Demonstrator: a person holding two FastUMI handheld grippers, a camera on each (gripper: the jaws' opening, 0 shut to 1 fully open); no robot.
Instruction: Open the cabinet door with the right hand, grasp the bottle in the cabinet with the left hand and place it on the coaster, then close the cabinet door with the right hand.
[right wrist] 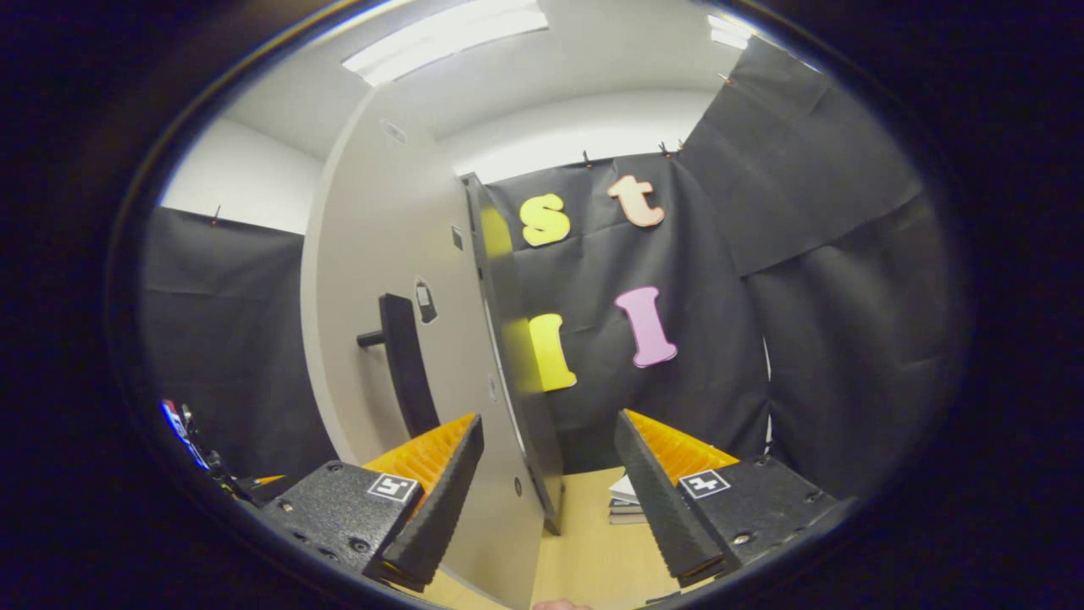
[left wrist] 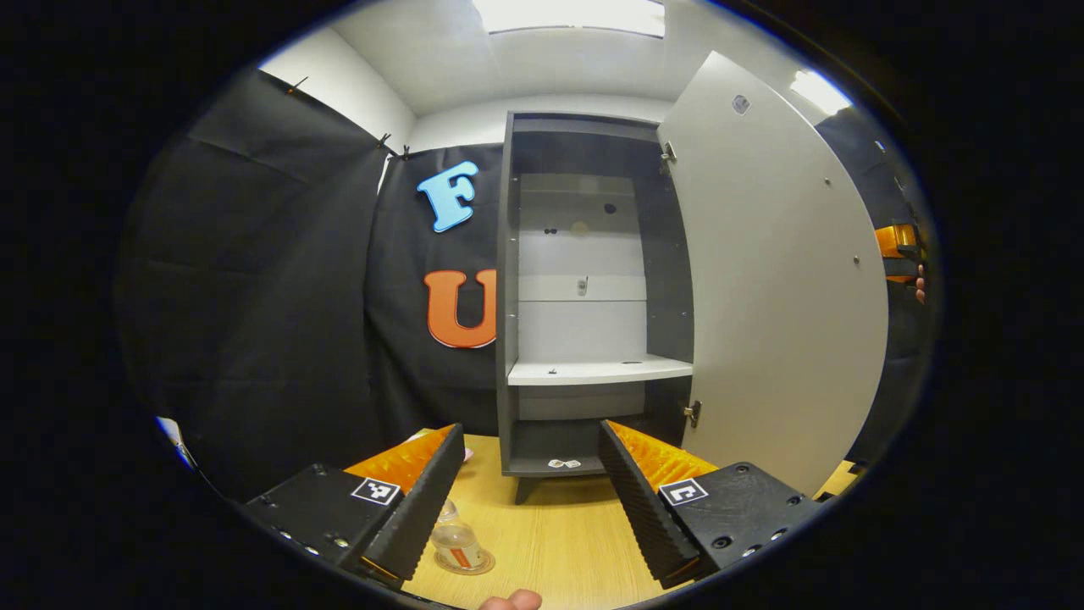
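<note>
Standing state: I had the cabinet door [left wrist: 775,280] swung wide, and the cabinet [left wrist: 508,296] showed a bare white shelf [left wrist: 597,370] inside.
Bottle: it stood upright on the coaster [left wrist: 464,563] on the wooden table [left wrist: 559,542], low in the left gripper view; the bottle [left wrist: 457,542] sat just beside my left gripper's near finger, which hid part of it.
Left gripper: I saw the left gripper [left wrist: 532,500] spread wide and holding nothing, facing the cabinet's foot.
Right gripper: my right gripper [right wrist: 549,491] was also wide and empty; the door's edge ran up between its fingers, and I could not tell if either pad touched it.
In the way: the open door stood between the two grippers' outlooks and hid the cabinet's inside from the right gripper view.
Right gripper view's extras: the dark bar handle [right wrist: 405,360] on the door's outer face, and a small stack of books [right wrist: 625,500] on the table beyond.
Left gripper view's extras: the door hinges [left wrist: 694,413] and, past the door's far edge, an orange part of the other gripper [left wrist: 898,241].
</note>
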